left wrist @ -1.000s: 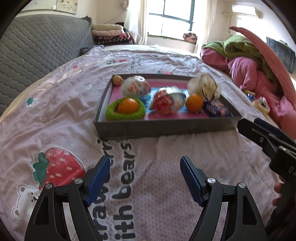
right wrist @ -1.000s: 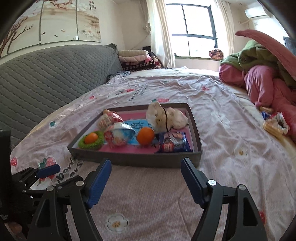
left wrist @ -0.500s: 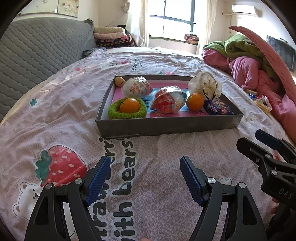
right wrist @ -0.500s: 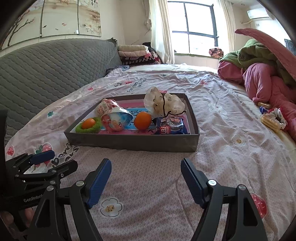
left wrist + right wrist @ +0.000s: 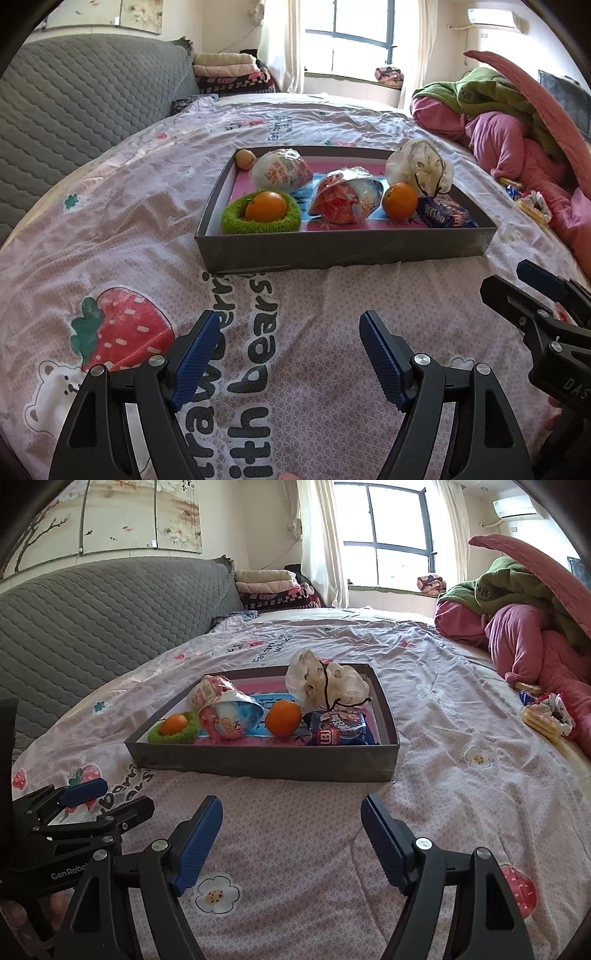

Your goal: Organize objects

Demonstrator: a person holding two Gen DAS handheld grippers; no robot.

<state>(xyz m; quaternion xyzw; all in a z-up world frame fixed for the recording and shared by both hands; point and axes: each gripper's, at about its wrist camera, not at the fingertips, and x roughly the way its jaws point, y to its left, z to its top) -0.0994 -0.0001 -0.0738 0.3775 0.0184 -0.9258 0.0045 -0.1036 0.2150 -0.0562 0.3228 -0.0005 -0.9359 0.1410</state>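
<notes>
On the bed, both claws, left claw [image 5: 286, 350] and right claw [image 5: 291, 834], gape empty short of the tray [image 5: 343, 251]; approach one item squarely.

Matt card tray [image 5: 343, 251] w/ crinkly glossy wrappers [image 5: 345, 197] (plastic), cotton sheet [image 5: 369, 295]

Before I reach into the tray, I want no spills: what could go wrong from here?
1. The loose orange sits free between the red-and-blue snack bag and the blue cookie pack; a nudge could roll it.
2. The crinkly snack bag may slip from the fingers.
3. The tray rests on a soft bedsheet, so pressing down could tip it.
</notes>
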